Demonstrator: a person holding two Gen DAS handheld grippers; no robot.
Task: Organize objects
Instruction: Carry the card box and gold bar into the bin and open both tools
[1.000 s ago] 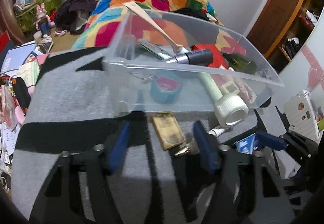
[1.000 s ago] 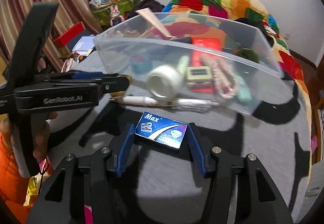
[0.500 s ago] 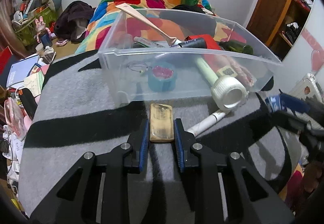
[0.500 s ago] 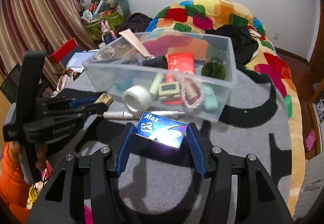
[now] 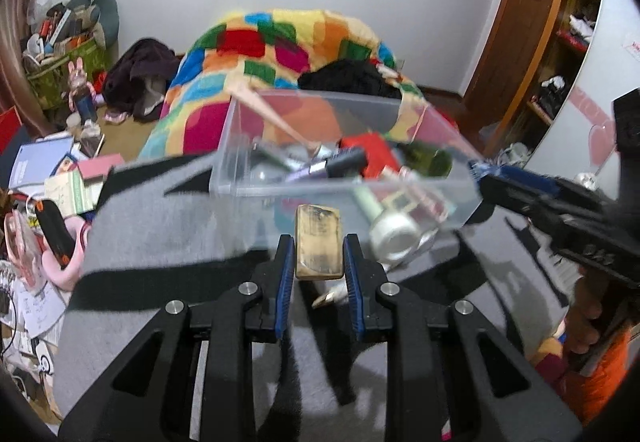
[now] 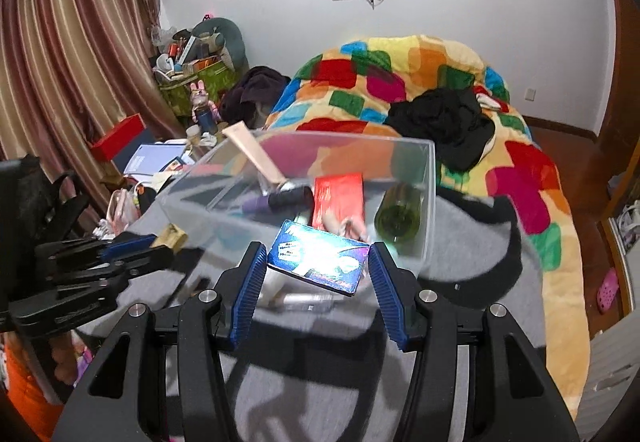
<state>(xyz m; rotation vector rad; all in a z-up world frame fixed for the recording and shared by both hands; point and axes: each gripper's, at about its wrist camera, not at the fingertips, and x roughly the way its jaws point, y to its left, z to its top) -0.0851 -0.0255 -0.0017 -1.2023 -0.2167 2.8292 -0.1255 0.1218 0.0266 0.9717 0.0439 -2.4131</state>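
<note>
Left gripper [image 5: 319, 262]: jaws narrow, blue pads clamped on both sides of a held item, pointing down-forward. Right gripper [image 6: 318, 278]: jaws half spread, pads pressing a wider item, same downward tilt

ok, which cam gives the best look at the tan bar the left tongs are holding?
Left wrist. The tan bar sits centred between the left tongs, top face fully visible, pads on both sides. Right wrist shows only one end poking past the tong tips at the far left.
</note>
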